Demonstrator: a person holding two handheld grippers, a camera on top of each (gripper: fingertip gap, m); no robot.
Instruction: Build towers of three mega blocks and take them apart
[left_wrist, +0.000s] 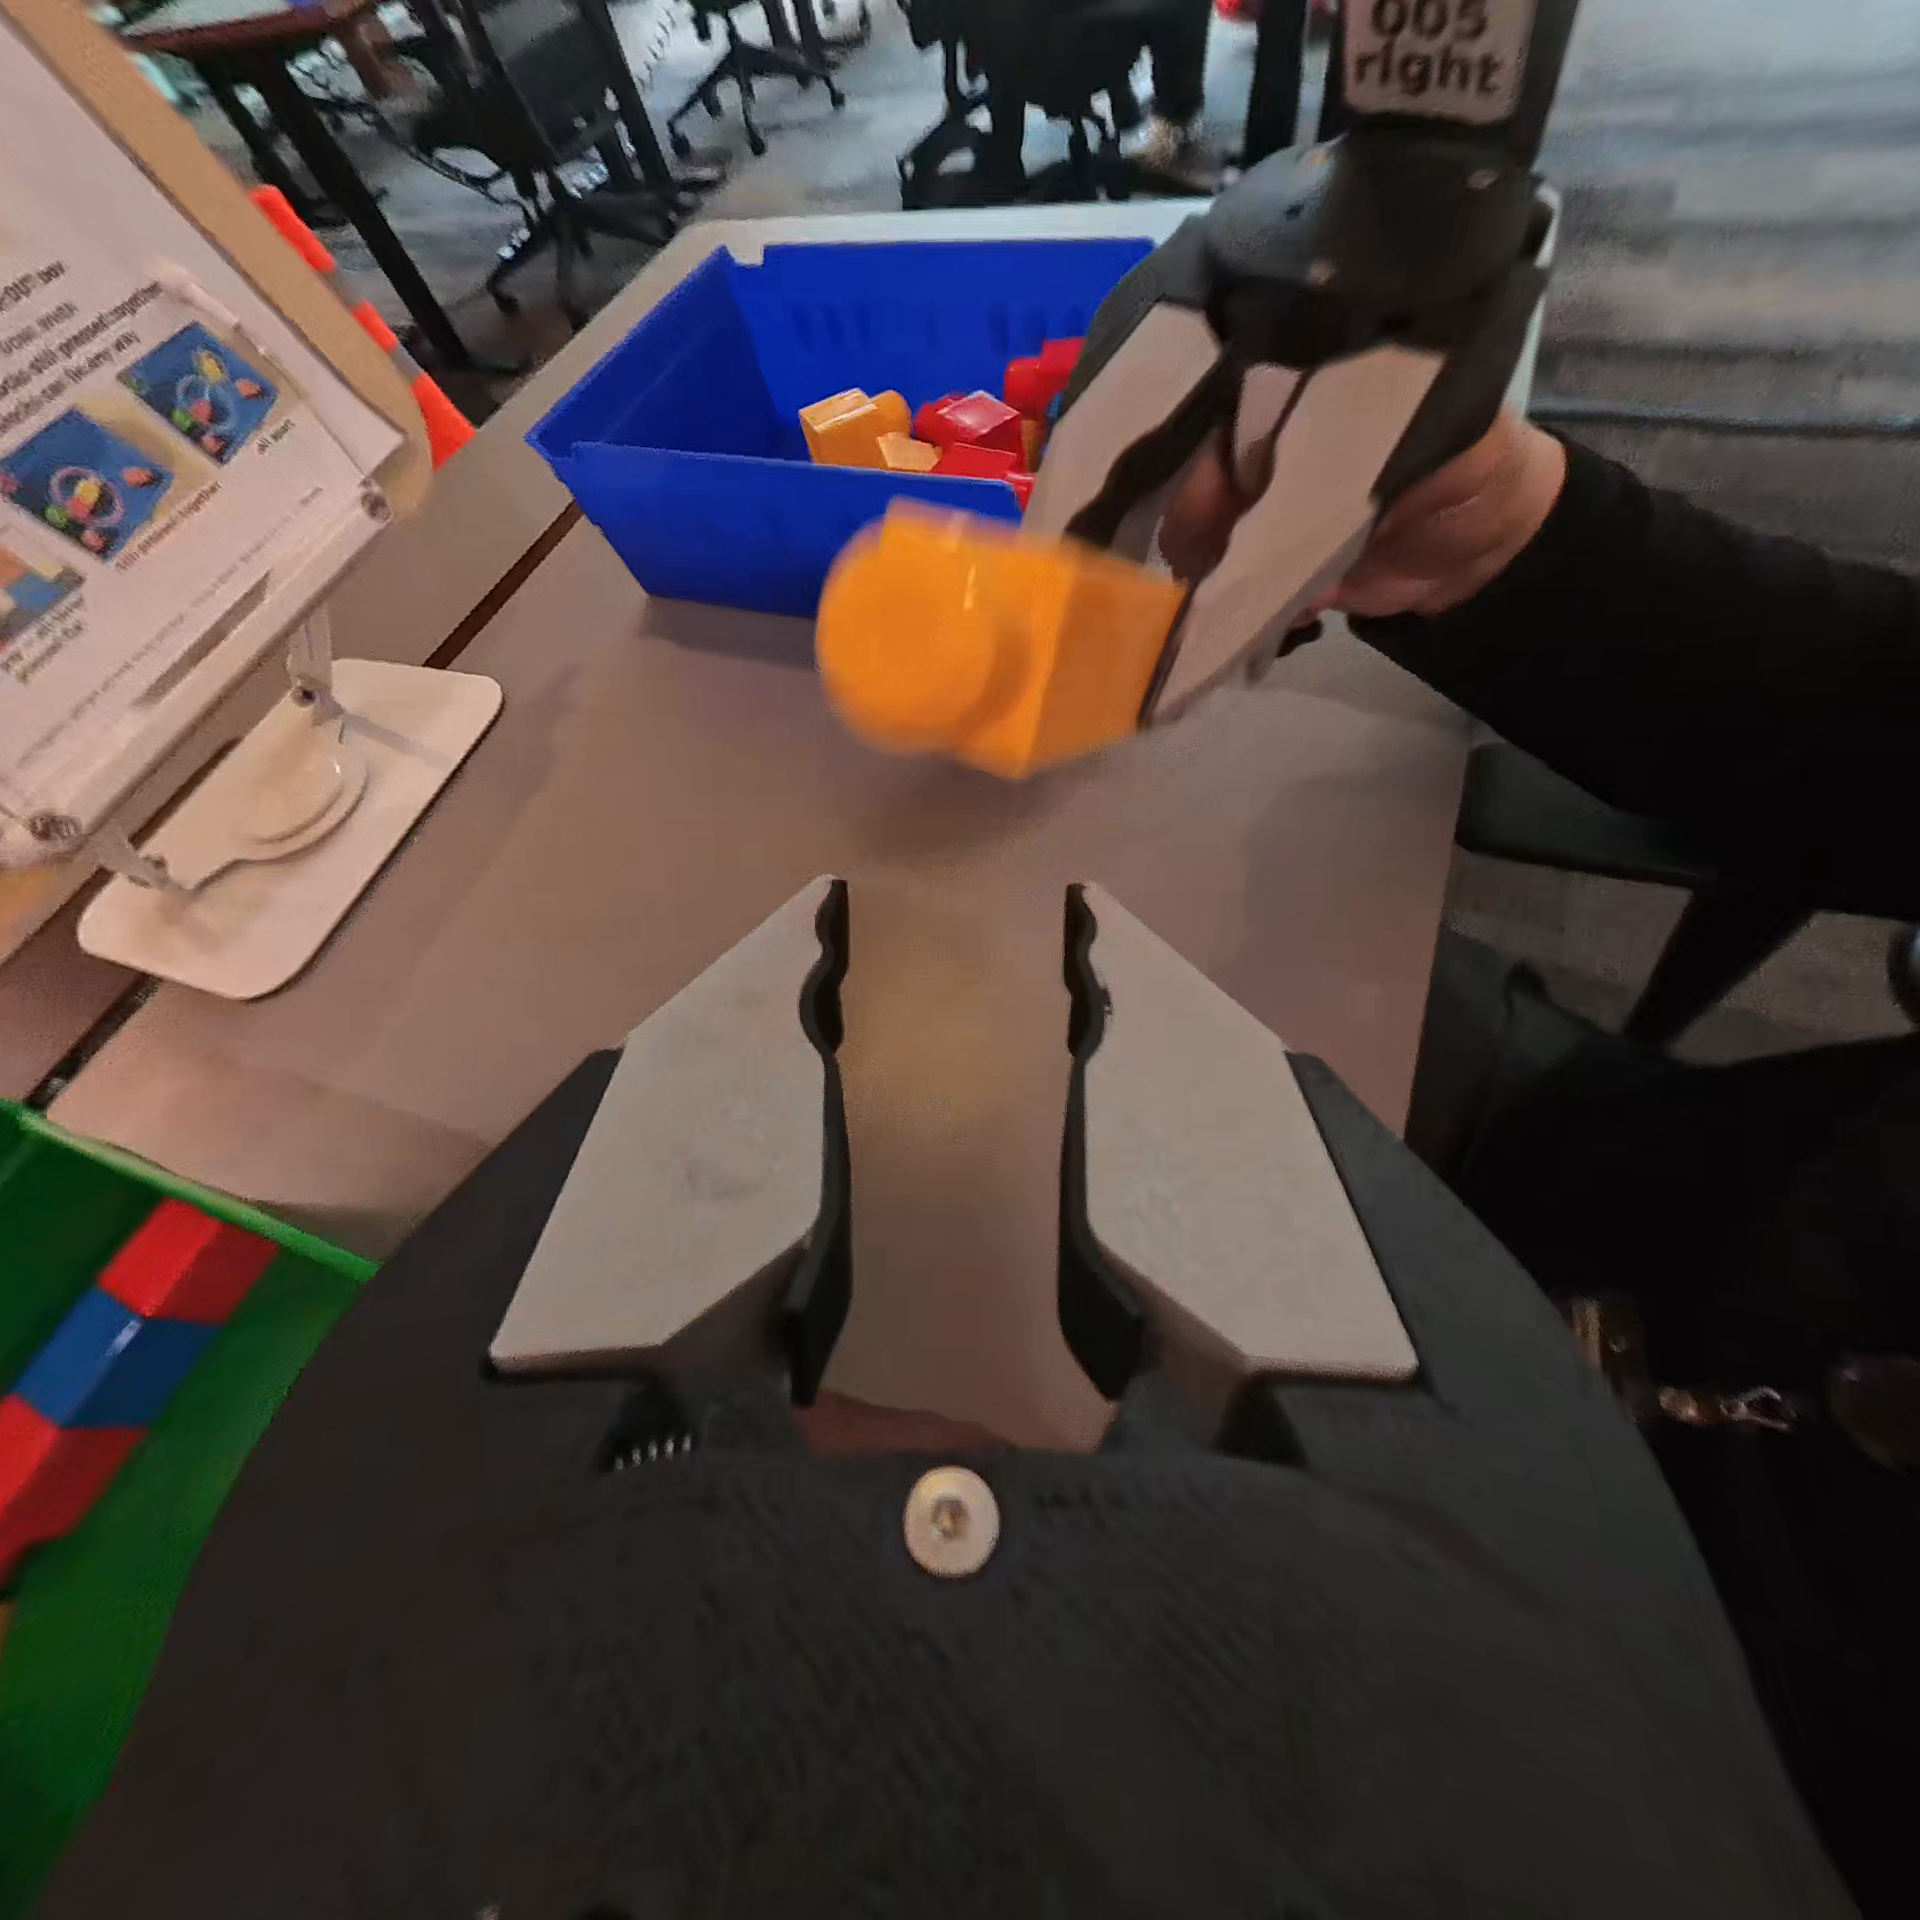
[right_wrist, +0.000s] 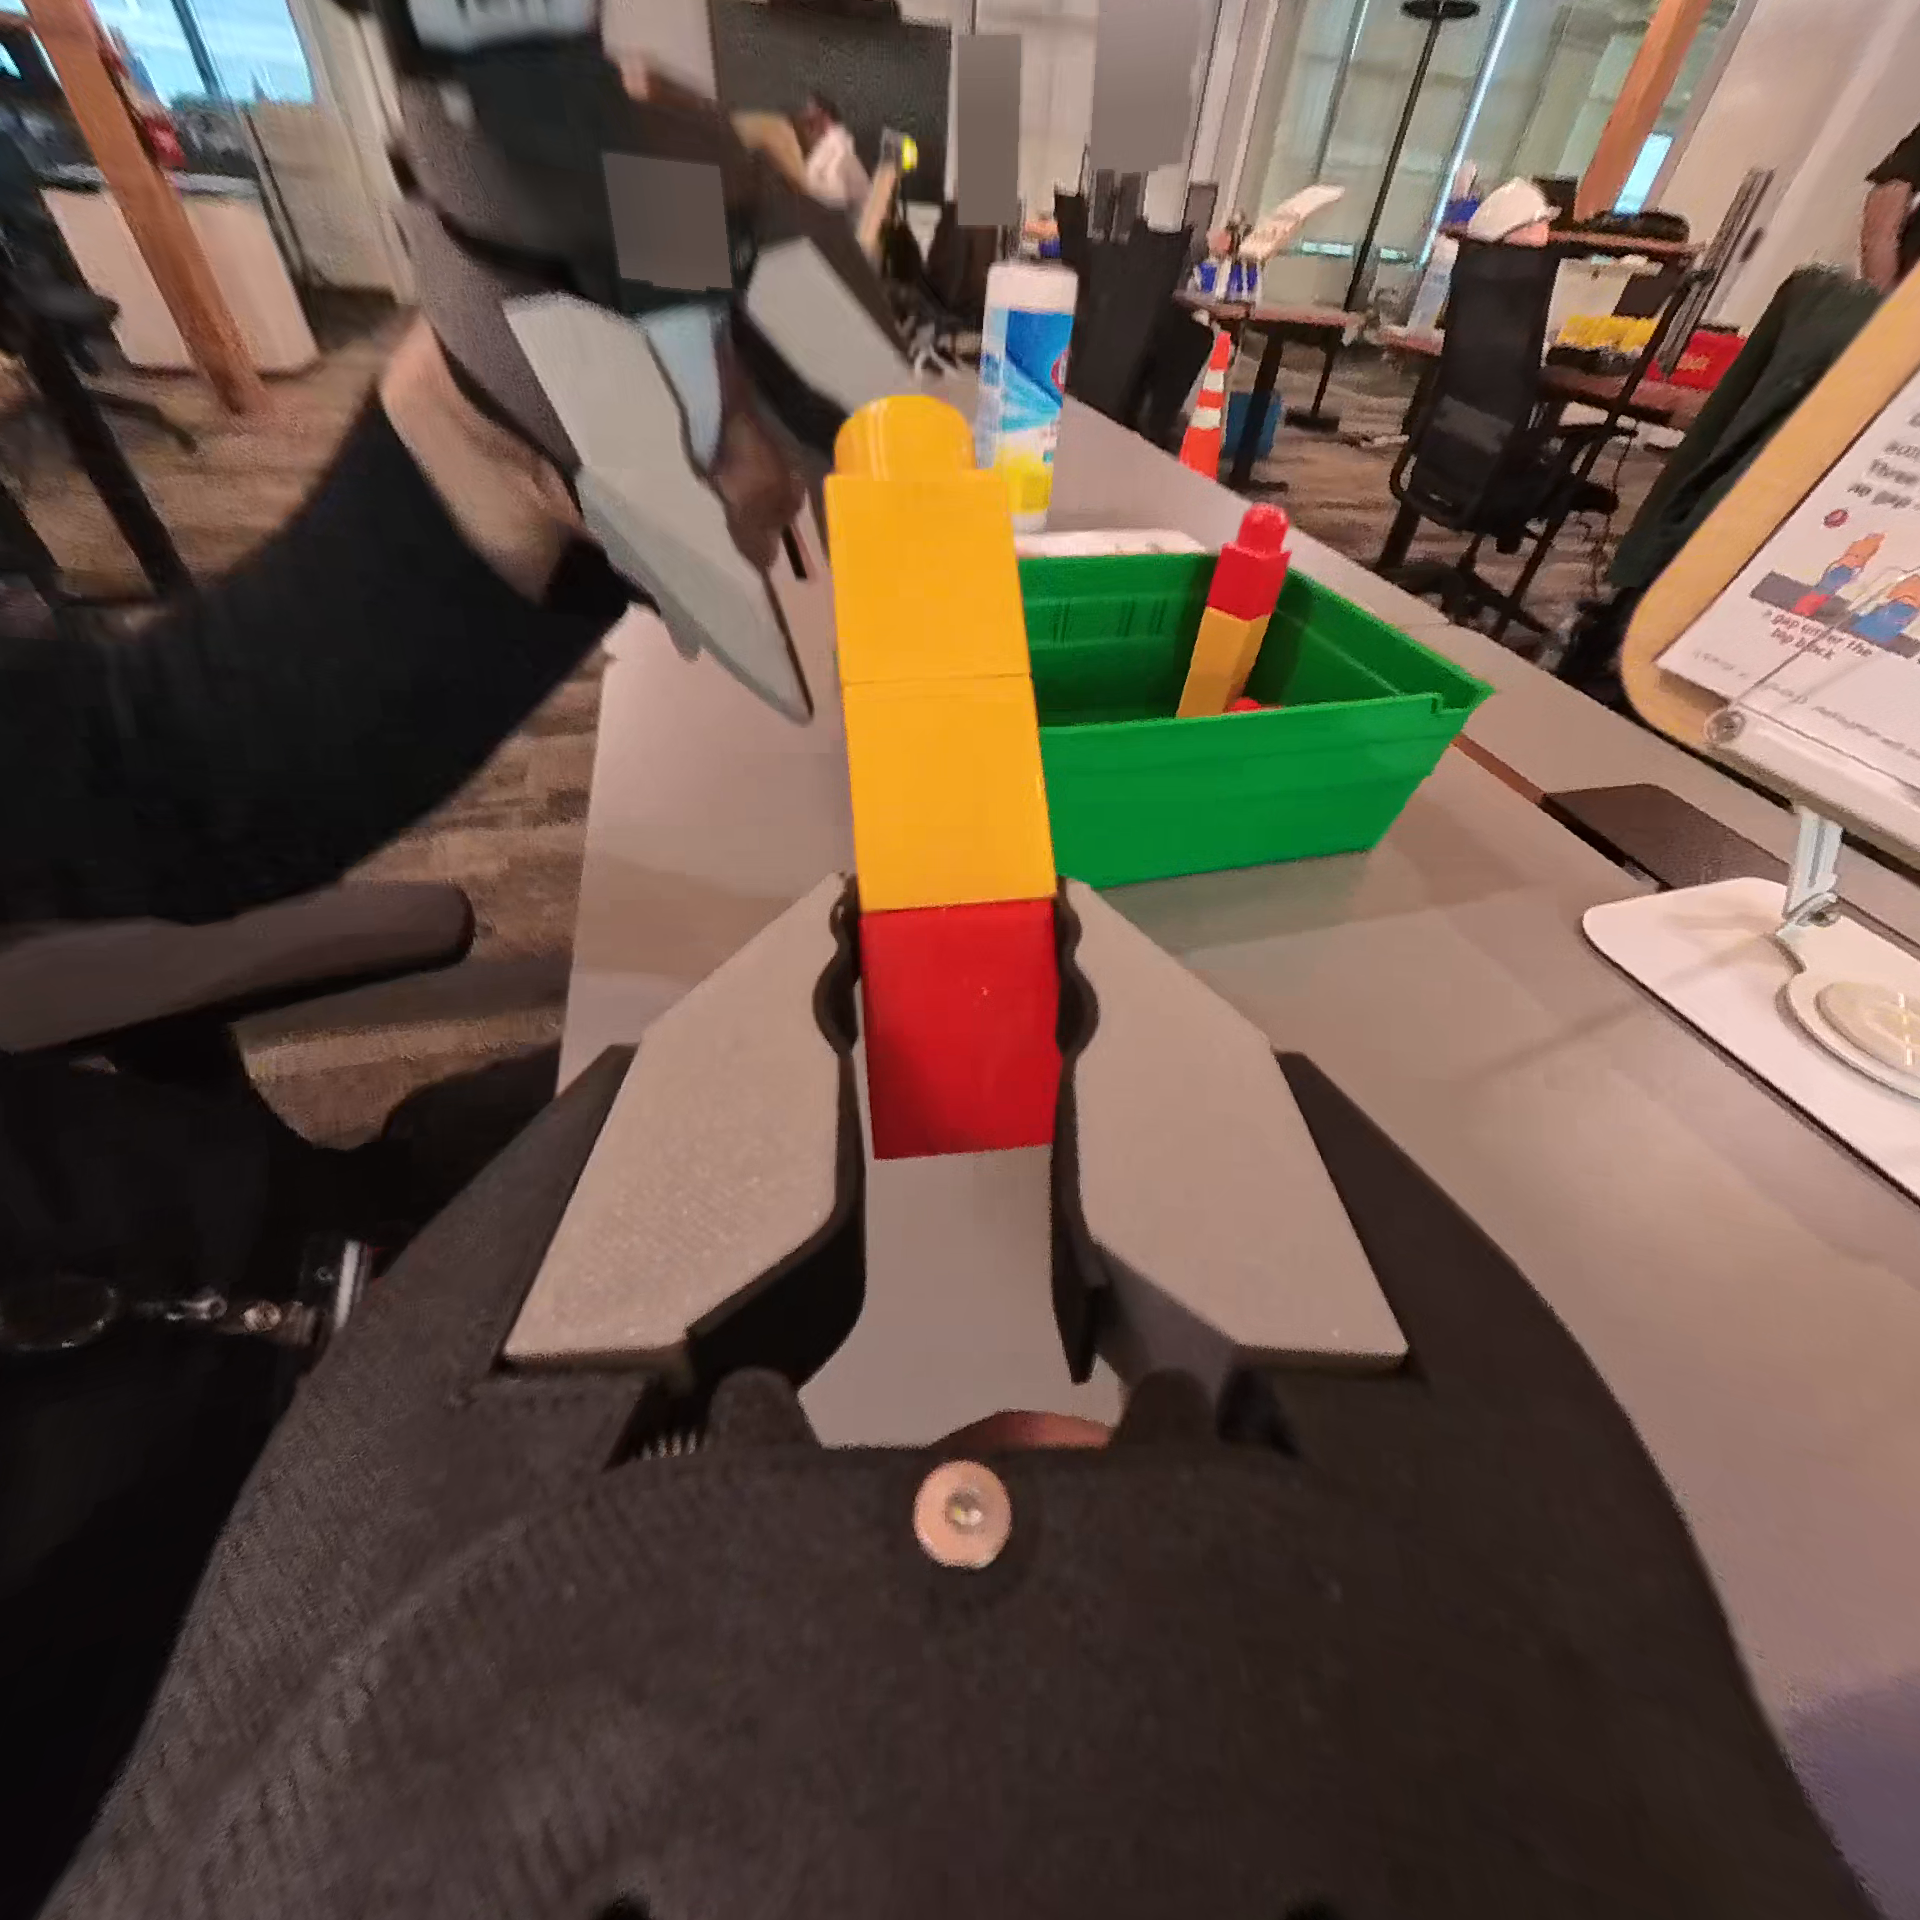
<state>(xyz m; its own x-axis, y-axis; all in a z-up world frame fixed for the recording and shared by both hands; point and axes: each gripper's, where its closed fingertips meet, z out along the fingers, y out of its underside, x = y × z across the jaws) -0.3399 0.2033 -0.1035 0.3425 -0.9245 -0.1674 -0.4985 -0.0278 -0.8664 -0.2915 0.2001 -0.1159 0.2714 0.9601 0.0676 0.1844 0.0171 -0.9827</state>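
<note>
While the right tool (right_wrist: 958, 997) grips the tower's red block (right_wrist: 961, 1029), the blurred left tool (left_wrist: 954, 966) gapes empty.

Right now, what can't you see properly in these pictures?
- Left wrist view: the tower is blurred and end-on; its red block hides behind the right gripper's fingers.
- Left wrist view: the green bin is cut off by the edge.
- Right wrist view: the left gripper is blurred.

A three-block tower (right_wrist: 945, 790), red base under two yellow blocks, is held off the table.
</note>
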